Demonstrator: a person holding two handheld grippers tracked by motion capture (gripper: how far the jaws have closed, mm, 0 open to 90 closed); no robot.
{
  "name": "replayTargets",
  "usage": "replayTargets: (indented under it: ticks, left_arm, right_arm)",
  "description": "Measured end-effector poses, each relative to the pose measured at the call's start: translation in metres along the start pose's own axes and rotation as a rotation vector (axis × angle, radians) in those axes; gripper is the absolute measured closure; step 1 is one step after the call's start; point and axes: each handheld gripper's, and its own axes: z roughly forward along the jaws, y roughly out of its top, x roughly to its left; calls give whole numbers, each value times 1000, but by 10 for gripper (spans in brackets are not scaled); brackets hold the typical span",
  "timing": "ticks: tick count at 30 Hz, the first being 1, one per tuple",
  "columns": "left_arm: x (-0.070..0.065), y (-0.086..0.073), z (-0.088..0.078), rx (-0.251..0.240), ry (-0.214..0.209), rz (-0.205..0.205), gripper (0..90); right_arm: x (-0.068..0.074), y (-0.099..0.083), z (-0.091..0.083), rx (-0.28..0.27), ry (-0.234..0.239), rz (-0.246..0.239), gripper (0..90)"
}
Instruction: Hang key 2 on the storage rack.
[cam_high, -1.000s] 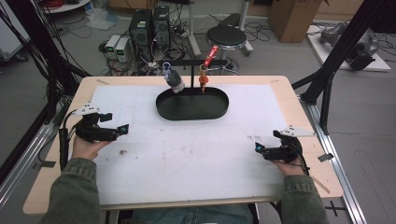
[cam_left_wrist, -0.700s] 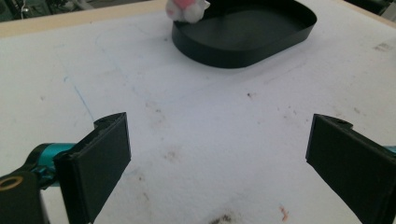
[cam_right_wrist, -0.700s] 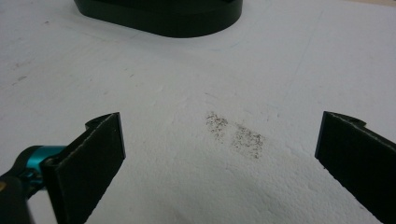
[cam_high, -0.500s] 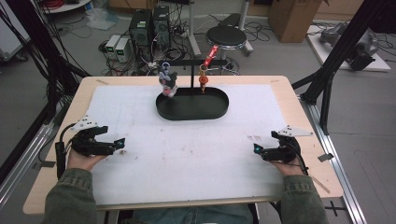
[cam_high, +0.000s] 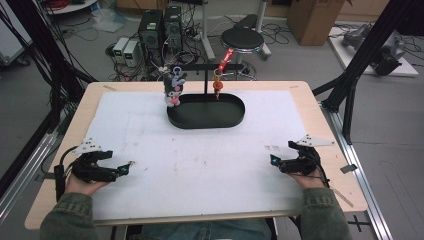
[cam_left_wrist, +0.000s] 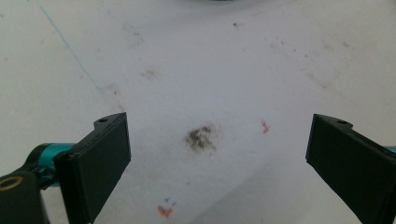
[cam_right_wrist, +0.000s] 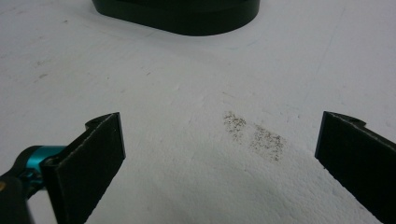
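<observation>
A black oval tray (cam_high: 235, 116) sits at the far middle of the white mat (cam_high: 210, 160). From a black T-shaped stand (cam_high: 205, 80) rising out of it hang a grey and pink plush charm (cam_high: 173, 90) and a small red-orange charm (cam_high: 218, 86). My left gripper (cam_high: 125, 169) rests low at the near left, open, with bare mat and a dark smudge (cam_left_wrist: 201, 137) between its jaws (cam_left_wrist: 217, 140). My right gripper (cam_high: 274, 160) lies at the near right, open and holding nothing (cam_right_wrist: 222, 126). The tray's near wall (cam_right_wrist: 177, 18) shows far ahead of the right gripper.
The mat covers most of a wooden table (cam_high: 320, 107). Black frame posts (cam_high: 357, 75) stand at the table's left and right. A stool (cam_high: 242, 37), computers and cables lie on the floor behind. A grey smudge (cam_right_wrist: 254, 135) marks the mat.
My left gripper has drawn back toward the near edge of the table. The plush charm has swung slightly left. The right gripper has barely moved.
</observation>
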Motion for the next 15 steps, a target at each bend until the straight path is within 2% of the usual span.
replayTargets:
  ticks: [6,8,15]
  left_arm:
    - [5,-15,-11,18,37,-17,70]
    - [5,-18,-14,23,45,-11,70]
    - [5,-19,-17,3,58,-5,70]
  right_arm:
    - [1,0,1,8,14,-16,5]
    - [1,0,2,8,21,-16,5]
    - [2,0,4,17,30,-26,5]
